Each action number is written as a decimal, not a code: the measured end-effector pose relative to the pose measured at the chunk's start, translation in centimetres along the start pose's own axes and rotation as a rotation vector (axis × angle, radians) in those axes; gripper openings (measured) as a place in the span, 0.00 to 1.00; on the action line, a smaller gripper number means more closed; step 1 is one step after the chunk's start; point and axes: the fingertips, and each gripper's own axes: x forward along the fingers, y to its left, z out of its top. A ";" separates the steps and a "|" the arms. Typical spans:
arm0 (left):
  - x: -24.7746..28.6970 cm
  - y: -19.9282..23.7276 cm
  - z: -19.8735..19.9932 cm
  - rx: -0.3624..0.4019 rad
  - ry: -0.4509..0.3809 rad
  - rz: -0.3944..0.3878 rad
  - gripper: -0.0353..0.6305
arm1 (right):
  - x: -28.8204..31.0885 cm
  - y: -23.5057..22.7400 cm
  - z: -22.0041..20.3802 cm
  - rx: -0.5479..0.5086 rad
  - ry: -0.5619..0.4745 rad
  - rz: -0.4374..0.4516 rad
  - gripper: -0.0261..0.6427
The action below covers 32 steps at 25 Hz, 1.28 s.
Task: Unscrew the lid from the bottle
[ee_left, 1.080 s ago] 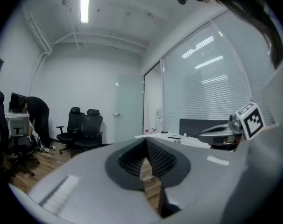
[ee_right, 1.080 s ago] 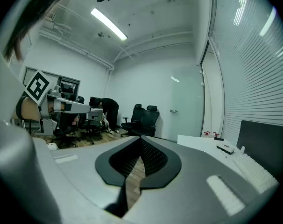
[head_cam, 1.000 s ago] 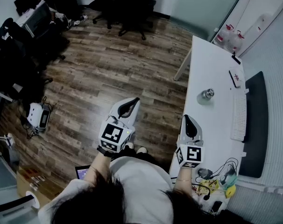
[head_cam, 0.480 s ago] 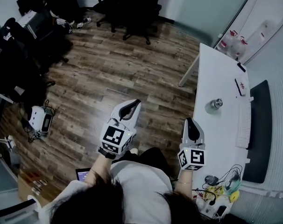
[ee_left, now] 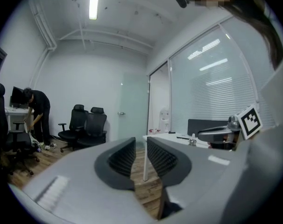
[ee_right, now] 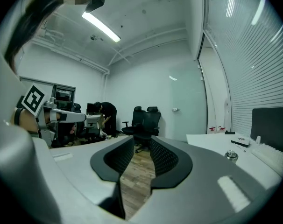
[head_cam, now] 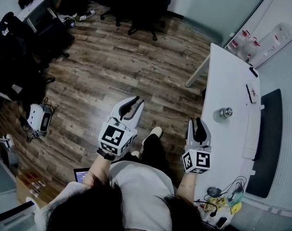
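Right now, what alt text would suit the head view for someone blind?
A person seen from above holds an empty left gripper and right gripper, jaws opening, beside a white table. A small bottle stands on it, untouched.

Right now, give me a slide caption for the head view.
Left claw and right claw opening, both empty, short of the white desk where the bottle stands untouched.

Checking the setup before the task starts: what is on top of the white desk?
A lidded bottle, a keyboard, a small flat device and tangled cables at the near end. The person's forearm covers the near edge of the desk.
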 end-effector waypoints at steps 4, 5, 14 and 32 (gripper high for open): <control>3.6 1.2 -0.1 -0.005 0.012 -0.009 0.21 | 3.3 -1.7 0.0 0.001 0.009 0.004 0.19; 4.7 1.5 0.0 -0.007 0.011 -0.009 0.21 | 4.2 -2.3 0.2 0.002 0.010 0.007 0.20; 15.2 2.3 2.3 -0.011 -0.002 -0.027 0.29 | 10.7 -9.3 2.3 0.012 -0.011 0.008 0.25; 29.0 -2.4 6.0 0.027 -0.041 -0.181 0.31 | 13.0 -20.1 5.2 0.039 -0.068 -0.128 0.39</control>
